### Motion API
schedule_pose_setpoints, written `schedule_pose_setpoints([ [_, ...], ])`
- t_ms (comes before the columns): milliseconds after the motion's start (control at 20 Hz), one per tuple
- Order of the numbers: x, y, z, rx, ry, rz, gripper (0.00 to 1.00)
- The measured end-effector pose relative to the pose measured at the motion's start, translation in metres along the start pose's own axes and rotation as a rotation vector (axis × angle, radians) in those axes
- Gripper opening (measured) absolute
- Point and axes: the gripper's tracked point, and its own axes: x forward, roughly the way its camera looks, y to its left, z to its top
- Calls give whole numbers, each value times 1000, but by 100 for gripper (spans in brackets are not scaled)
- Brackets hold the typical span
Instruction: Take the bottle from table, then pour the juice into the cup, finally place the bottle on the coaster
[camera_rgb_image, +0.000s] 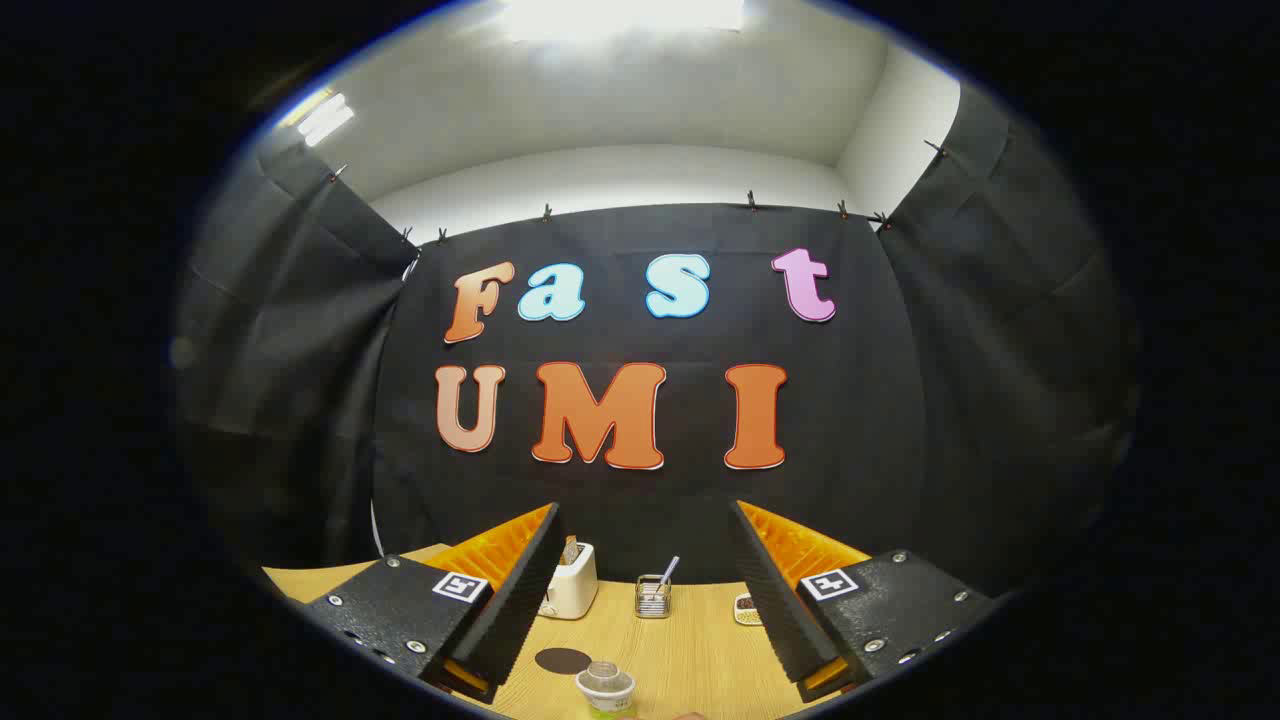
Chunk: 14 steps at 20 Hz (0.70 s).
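My gripper (645, 520) hangs open above the wooden table (690, 650), fingers wide apart with nothing between them. Low between the fingers and below their tips stands a clear plastic cup (605, 686) with a greenish base. Just to its left a dark round coaster (563, 660) lies flat on the table. A small rounded thing (688, 716) peeks in right of the cup; I cannot tell what it is.
A cream toaster (572, 585) stands at the back of the table by the left finger. A small wire holder (653, 596) with a utensil is at back centre. A little dish (746, 608) sits by the right finger. Black cloth walls close the booth.
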Motion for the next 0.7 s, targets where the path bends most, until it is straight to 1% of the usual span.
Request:
schedule_pose_setpoints([
  [350,-2,5,-4,7,9,23,98],
  [700,-5,6,1,4,-5,28,98],
])
